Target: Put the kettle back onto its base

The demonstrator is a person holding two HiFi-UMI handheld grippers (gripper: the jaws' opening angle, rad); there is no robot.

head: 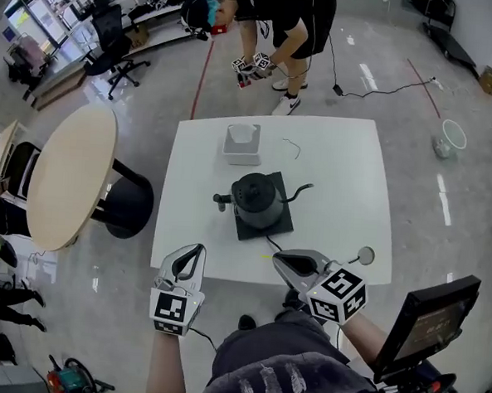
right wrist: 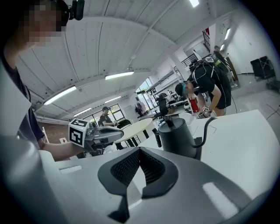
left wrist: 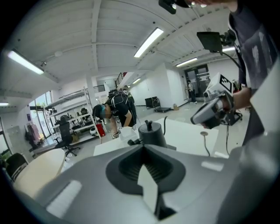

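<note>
The left gripper (head: 194, 251) and the right gripper (head: 280, 258) hover at the near edge of the white square worktop (head: 347, 181). Each has its jaws pressed together on nothing. The black kettle (head: 257, 197) sits on its dark square base (head: 269, 224) near the worktop's middle, its spout toward the right edge. A white box (head: 242, 144) stands by the far edge. Around the worktop are glossy grey floor (head: 178, 88), a round beige table (head: 68, 176) to the left, and a person (head: 282, 11) bending beyond the far edge. Black-and-white square markers (head: 171, 309) cover each gripper's cube.
</note>
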